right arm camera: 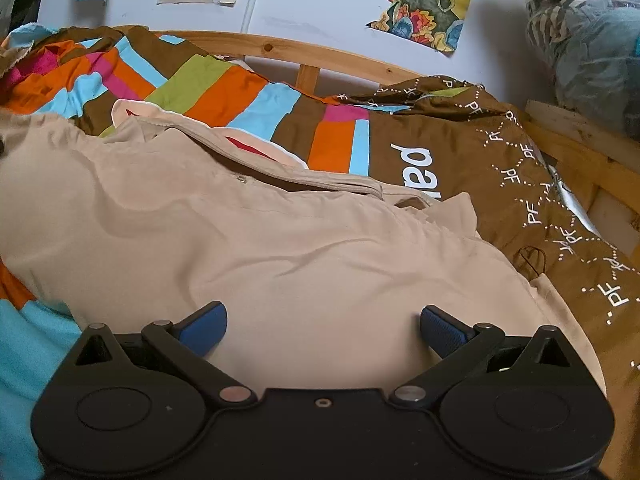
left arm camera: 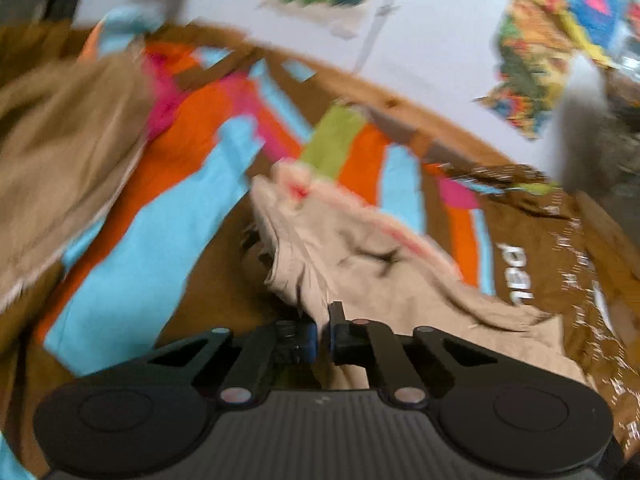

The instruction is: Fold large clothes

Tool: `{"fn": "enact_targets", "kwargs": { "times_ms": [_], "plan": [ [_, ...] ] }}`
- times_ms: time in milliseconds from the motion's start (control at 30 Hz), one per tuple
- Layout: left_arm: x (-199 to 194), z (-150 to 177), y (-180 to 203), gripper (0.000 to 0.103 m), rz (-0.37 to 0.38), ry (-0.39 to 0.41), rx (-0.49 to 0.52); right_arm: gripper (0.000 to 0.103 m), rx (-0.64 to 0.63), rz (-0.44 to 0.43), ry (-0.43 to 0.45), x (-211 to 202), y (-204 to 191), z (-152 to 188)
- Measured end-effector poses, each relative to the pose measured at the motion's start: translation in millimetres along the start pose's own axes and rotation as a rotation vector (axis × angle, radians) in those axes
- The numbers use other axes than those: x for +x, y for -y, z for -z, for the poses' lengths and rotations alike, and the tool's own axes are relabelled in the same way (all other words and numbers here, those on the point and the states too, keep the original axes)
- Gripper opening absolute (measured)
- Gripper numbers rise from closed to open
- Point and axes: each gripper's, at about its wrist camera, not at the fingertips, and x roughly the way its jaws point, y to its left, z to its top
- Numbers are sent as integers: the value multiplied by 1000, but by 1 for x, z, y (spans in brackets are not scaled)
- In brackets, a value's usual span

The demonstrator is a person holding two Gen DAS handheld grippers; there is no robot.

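Left wrist view, blurred: left gripper (left arm camera: pixel 323 334) pinched tight on a fold of the beige garment (left arm camera: pixel 360 264); second tan cloth (left arm camera: pixel 60 152) at far left. Right wrist view, sharp: right gripper (right arm camera: pixel 323 326) spread wide over the garment (right arm camera: pixel 248 248), spread on the striped bedspread (right arm camera: pixel 240 96); wooden bed frame (right arm camera: pixel 308 54) behind

A pale wall (right arm camera: pixel 320 8) hung with colourful pictures (right arm camera: pixel 426 0) rises behind a wooden bed frame (right arm camera: pixel 304 50).

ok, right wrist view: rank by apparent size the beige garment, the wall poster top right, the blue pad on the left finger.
1. beige garment, nearest the camera
2. wall poster
3. blue pad
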Motion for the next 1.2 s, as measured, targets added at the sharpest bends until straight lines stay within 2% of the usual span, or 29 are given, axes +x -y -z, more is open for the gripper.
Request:
{"fn": "enact_targets", "kwargs": {
  "times_ms": [133,233,367,467,567,667,800,933,1000,1067,1200],
  "plan": [
    [-14,-7,39,3,28,44,165,102,34,-15,-13,1,5,0],
    [-16,-14,63,2,69,37,198,102,51,-25,-22,1,8,-1],
    [-13,-31,93,1,172,-3,225,102,53,-28,-27,0,8,-2],
    [-13,-42,121,0,237,-24,295,102,88,-43,-1,-4,16,-7],
    [-13,-43,156,0,287,-47,400,102,215,-95,148,-23,40,-12],
    [-13,-35,192,0,330,-66,507,102,341,-133,239,-41,69,-19],
    [-9,-16,231,0,380,-103,620,102,581,-268,283,-55,118,-23],
    [-3,9,261,0,410,-152,693,102,839,-346,327,-56,165,-13],
    [1,22,270,0,436,-184,721,102,931,-406,335,-53,183,-6],
    [5,34,275,0,464,-214,745,102,1000,-500,299,-43,197,-1],
    [9,60,280,0,529,-268,785,102,1145,-638,295,-27,214,13]
  ]
}}
